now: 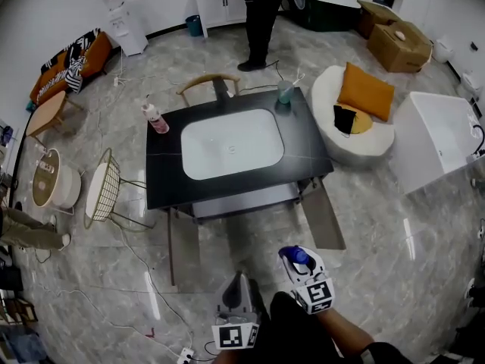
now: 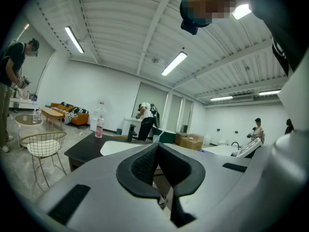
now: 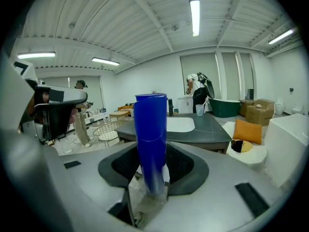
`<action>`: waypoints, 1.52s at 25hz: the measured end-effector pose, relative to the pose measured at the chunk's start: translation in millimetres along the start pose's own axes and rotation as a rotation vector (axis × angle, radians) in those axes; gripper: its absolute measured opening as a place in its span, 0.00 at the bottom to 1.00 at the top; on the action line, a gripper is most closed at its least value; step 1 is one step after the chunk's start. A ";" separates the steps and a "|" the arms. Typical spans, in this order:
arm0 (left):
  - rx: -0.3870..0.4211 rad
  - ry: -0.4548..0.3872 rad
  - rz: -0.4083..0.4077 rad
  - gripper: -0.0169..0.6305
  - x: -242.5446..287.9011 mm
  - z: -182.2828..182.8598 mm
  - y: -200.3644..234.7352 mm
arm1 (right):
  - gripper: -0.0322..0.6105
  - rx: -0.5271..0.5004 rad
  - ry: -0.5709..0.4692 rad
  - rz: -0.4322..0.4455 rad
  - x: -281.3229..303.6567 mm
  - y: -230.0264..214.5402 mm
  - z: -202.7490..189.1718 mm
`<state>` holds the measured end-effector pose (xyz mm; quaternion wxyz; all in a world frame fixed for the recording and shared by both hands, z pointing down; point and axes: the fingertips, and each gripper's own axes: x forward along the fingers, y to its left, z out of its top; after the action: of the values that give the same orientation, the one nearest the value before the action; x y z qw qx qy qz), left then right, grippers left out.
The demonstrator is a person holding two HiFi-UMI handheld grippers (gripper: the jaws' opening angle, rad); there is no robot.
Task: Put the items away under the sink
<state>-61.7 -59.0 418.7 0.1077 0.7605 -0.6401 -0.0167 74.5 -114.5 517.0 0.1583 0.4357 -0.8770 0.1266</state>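
Note:
A black sink table (image 1: 163, 184) with a white basin (image 1: 231, 142) stands ahead of me. Beneath it, two cabinet doors (image 1: 184, 245) hang open around a pale shelf (image 1: 242, 202). On the table's far left corner stands a pink bottle (image 1: 155, 118) (image 2: 100, 127); a clear cup (image 1: 286, 91) (image 3: 200, 110) is at the far right. My right gripper (image 1: 300, 262) (image 3: 150, 161) is shut on an upright blue bottle (image 1: 301, 256) (image 3: 150, 134), in front of the open cabinet. Beside it, my left gripper (image 1: 239, 285) (image 2: 157, 151) is shut with nothing in it.
A wire chair (image 1: 102, 192) stands left of the table and a wooden chair (image 1: 208, 86) behind it. A white round seat with an orange cushion (image 1: 366, 91) and a white tub (image 1: 436, 139) lie to the right. A person (image 1: 261, 14) stands at the back. Cables cross the floor.

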 end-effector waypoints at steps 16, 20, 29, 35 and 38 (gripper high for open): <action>-0.014 -0.027 -0.047 0.05 104.1 -205.6 61.9 | 0.30 -0.002 0.009 -0.049 192.4 -72.3 -193.7; -0.016 -0.034 -0.064 0.05 130.0 -266.7 75.1 | 0.30 0.003 -0.011 -0.072 241.7 -93.3 -247.9; -0.035 -0.084 -0.121 0.05 157.2 -354.5 88.0 | 0.30 0.002 -0.033 -0.118 317.4 -130.2 -334.0; -0.003 -0.108 -0.131 0.05 167.8 -372.0 100.9 | 0.30 -0.014 -0.009 -0.154 353.9 -153.4 -367.1; -0.032 -0.113 -0.115 0.05 174.5 -373.4 105.3 | 0.30 -0.023 -0.004 -0.162 372.1 -165.8 -374.7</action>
<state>-71.5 -192.9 822.4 0.0825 0.7922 -0.5999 -0.0761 58.4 -346.7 1019.2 0.1710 0.5037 -0.8406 0.1025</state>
